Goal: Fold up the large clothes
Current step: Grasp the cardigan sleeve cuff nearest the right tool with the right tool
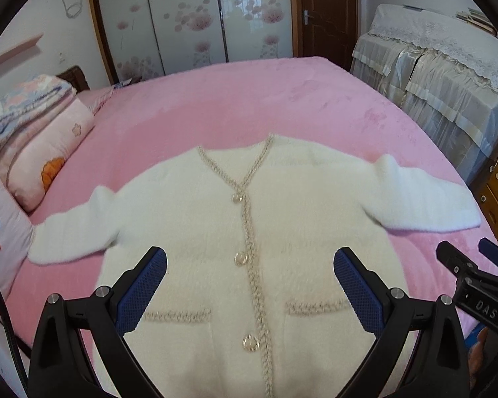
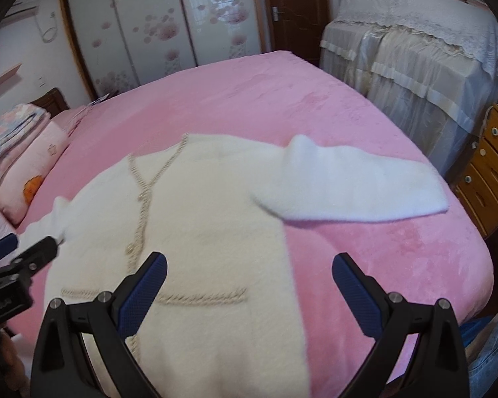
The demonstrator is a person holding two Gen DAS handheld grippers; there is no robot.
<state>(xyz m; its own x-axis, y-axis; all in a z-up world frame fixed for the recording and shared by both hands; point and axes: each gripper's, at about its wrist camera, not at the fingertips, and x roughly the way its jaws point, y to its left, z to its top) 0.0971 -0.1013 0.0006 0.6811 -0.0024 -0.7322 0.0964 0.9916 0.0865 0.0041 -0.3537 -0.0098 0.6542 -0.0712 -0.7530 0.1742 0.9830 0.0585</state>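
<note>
The white cardigan [image 1: 249, 232] lies flat and face up on the pink bed [image 1: 282, 99], buttoned down the front, with beige braided trim along the neckline, placket and both pocket tops. Its sleeves are spread out to either side, and the right sleeve [image 2: 355, 182] reaches toward the bed's edge. My left hand-held gripper [image 1: 250, 290] hangs above the lower front of the garment, roughly over the placket between the two pockets, its blue-padded fingers [image 1: 142, 292] spread wide and holding nothing. My right hand-held gripper [image 2: 249, 290] is likewise wide open and empty, positioned over the cardigan's right side edge, one finger above the pocket area and the other above bare bedding. Whether either touches the fabric, I cannot tell. Folded quilts and pillows [image 1: 33, 139] are stacked at the head of the bed, left of the garment. Beyond the bed stand a floral sliding wardrobe [image 1: 189, 16], a brown door [image 1: 325, 6] and lace-covered furniture [image 1: 441, 76].
</note>
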